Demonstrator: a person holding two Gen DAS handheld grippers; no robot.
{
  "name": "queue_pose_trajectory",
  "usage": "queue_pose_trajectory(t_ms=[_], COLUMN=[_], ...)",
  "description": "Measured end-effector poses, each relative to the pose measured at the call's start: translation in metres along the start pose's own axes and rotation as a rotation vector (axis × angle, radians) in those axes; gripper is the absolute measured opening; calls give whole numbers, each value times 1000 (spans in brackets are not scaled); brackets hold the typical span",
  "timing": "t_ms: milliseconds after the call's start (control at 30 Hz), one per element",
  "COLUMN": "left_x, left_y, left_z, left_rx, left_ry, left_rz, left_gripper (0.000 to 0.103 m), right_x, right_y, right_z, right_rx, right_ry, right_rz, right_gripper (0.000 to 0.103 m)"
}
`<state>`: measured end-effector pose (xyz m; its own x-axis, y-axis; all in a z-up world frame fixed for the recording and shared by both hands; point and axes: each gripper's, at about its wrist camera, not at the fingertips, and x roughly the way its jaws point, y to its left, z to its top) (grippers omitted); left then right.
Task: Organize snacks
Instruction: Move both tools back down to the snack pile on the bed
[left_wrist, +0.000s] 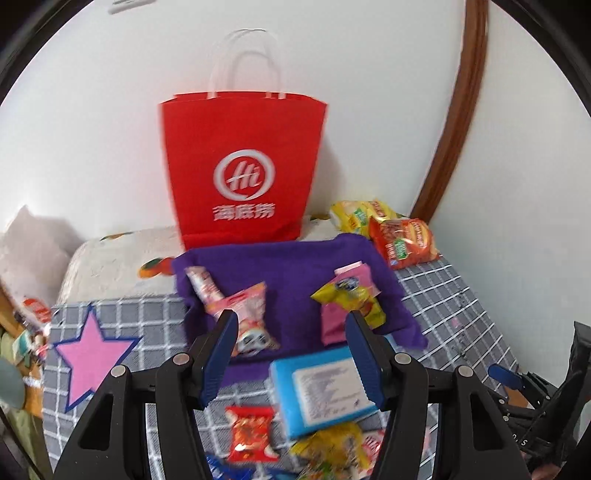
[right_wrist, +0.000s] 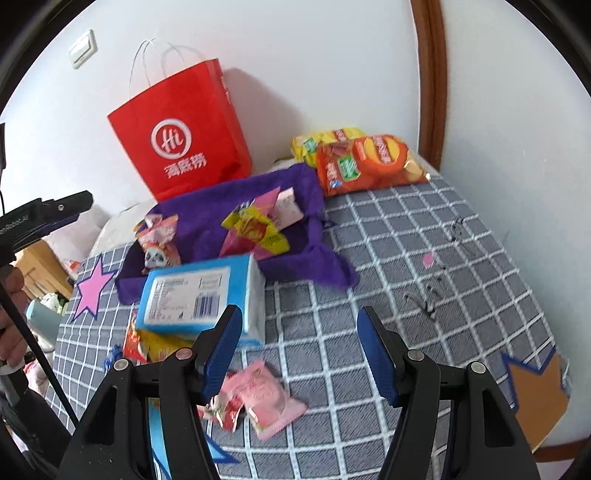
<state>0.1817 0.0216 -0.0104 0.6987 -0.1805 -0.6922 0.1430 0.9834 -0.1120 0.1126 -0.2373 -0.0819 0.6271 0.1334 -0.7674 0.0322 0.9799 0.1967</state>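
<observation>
White walls backed a grey checked bedspread (right_wrist: 388, 258) on which the snacks lay scattered. A red paper bag (left_wrist: 243, 170) stood upright against the far wall, and just in front of it a purple cloth (left_wrist: 291, 269) held several small packets: a pink panda packet (left_wrist: 247, 314) on its left, a yellow packet (left_wrist: 351, 299) lying over a pink one on its right. A blue box (right_wrist: 201, 295) sat at the cloth's near edge, resting partly on loose wrappers; its label faced up. Left gripper (left_wrist: 291, 354) hung above the box with fingers apart, nothing between them. Right gripper (right_wrist: 299, 350) hovered over bare bedspread, fingers likewise apart and empty, with a pink wrapped cake (right_wrist: 267, 398) just near and left of it. Judgement: the box looked stiff and light, best pinched across its short sides; the foil packets would be light, crinkly and slippery, so a crimped end seam seemed the safer hold. The two chip bags (right_wrist: 365, 162) at far right were puffed with air and likely fragile inside, so only a gentle pinch at a top seam. The right wrist view alone showed the pink cake, an orange crown patch (right_wrist: 539, 398) and a wall switch; the left wrist view alone showed a red packet (left_wrist: 251, 432) near the box's near side.
</observation>
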Motion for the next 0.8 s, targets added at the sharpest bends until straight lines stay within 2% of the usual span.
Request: queue_pose_trajectory(t_ms=[333,533,600,667,733,800], left_x=[-8,-8,-9,-7,-5,-1], left_y=[49,70,76,81,85,89], left_z=[-60,-90,-97,-102,-108,-113], left_rx=[-106,-127,-135,-141,-151,-160], left_ry=[65,107,113,121,134,144], left_rz=[32,77,80,92,105,110], left_gripper=[58,58,58,58,58,58], right_x=[40,77,80,81,83,85], right_y=[28,28,26,25,28,33], right_z=[-53,-75,-80,-82,-82,-82], right_rx=[-142,-162,-160,-163,-181,-216], right_ry=[99,175,147,115,93,80], right_rz=[36,-1,5,4,-29,-63], right_gripper=[64,64,64,60,43,42])
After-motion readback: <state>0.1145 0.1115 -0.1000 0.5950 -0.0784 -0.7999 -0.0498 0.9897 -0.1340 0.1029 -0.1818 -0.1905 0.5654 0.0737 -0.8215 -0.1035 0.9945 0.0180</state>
